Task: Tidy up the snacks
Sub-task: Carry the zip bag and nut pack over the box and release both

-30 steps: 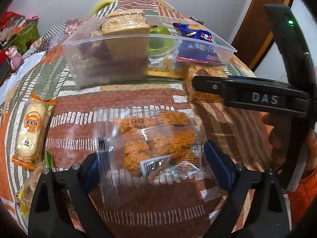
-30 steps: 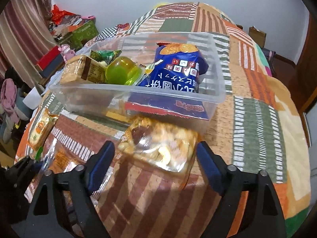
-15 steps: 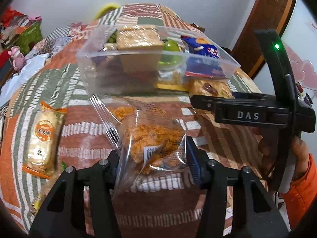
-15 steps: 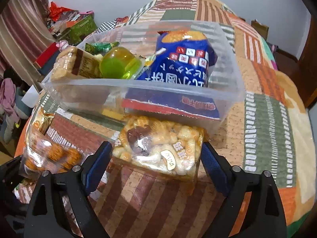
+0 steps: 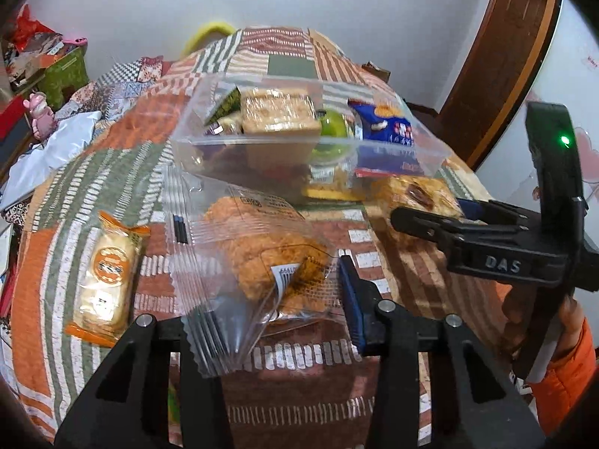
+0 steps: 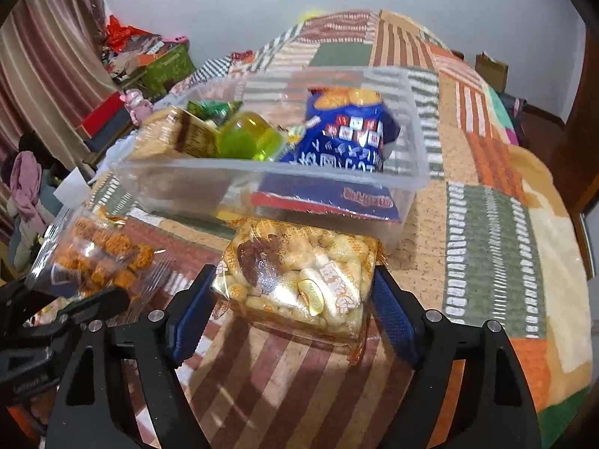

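Two snack packs: my left gripper (image 5: 269, 292) closing on the clear bag of orange crackers (image 5: 262, 258) (lifted off the blanket), my right gripper (image 6: 292, 310) closing around the peanut-snack pack (image 6: 299, 277) beside the clear bin (image 6: 284, 187).

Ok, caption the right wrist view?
Right gripper closing around peanut snack bag beside clear bin.

Striped patchwork blanket (image 5: 112, 172), blue packet (image 6: 348, 138)
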The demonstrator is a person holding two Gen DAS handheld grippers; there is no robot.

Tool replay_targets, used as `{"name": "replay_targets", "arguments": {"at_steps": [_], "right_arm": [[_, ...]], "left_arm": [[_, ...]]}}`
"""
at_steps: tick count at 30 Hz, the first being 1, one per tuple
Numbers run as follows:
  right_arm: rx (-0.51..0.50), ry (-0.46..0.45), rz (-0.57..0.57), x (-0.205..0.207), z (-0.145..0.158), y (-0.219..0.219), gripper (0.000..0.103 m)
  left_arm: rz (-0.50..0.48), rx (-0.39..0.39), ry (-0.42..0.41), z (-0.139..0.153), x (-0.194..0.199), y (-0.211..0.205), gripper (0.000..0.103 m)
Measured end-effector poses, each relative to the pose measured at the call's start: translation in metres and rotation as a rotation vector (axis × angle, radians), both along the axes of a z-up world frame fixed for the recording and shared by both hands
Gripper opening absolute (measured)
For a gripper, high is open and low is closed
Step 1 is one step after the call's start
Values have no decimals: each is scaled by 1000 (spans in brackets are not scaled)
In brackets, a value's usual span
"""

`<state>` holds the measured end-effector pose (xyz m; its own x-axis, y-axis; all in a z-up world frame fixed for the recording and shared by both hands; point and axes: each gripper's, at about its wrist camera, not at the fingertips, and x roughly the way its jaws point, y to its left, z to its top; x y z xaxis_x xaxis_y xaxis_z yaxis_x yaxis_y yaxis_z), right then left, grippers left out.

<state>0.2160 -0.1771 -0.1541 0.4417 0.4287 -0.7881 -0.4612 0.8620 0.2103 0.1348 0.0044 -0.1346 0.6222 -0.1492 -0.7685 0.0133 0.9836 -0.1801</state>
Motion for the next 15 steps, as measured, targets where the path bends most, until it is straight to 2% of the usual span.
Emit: {"name": "replay_targets", "arguments": {"at_steps": [8, 15], "right_arm": [[43, -84, 4, -12, 34, -6, 78], [76, -128, 1, -6, 52, -3, 79]], "left_arm": [[22, 4, -76, 36, -1, 10, 41], [40, 9, -123, 63, 12, 21, 41]]}}
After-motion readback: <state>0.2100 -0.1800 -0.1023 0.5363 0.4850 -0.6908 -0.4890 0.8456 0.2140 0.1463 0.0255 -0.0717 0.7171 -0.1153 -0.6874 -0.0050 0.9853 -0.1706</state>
